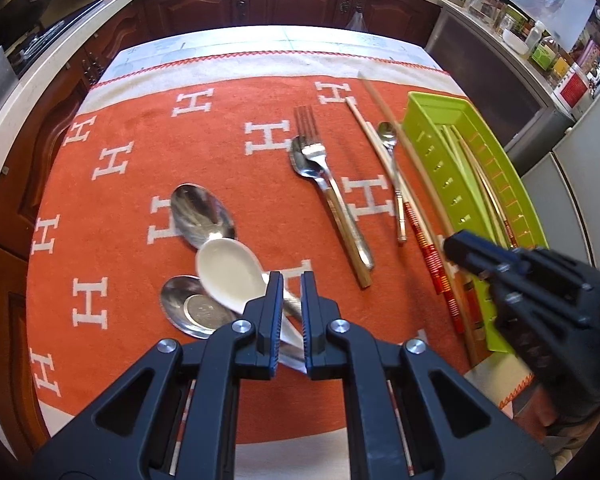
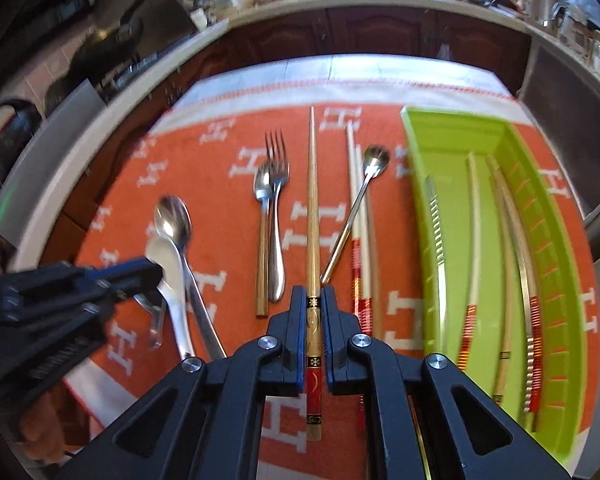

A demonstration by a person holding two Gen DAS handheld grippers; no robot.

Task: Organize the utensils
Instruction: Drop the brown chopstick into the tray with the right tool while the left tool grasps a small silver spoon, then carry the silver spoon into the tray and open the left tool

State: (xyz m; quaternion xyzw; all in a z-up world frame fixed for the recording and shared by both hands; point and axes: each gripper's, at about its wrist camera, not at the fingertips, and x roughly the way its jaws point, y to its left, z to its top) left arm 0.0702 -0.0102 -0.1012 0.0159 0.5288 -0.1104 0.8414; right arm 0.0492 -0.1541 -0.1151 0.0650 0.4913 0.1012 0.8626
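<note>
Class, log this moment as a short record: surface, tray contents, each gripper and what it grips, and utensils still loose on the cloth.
surface: orange cloth with white H pattern
tray: green tray, chopsticks inside
right gripper: shut on wooden chopstick
left gripper: shut on white spoon
loose: fork, small spoon, large spoons, white chopsticks

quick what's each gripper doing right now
Left gripper: closed on the white ceramic spoon.
Right gripper: closed on the long gold chopstick.
</note>
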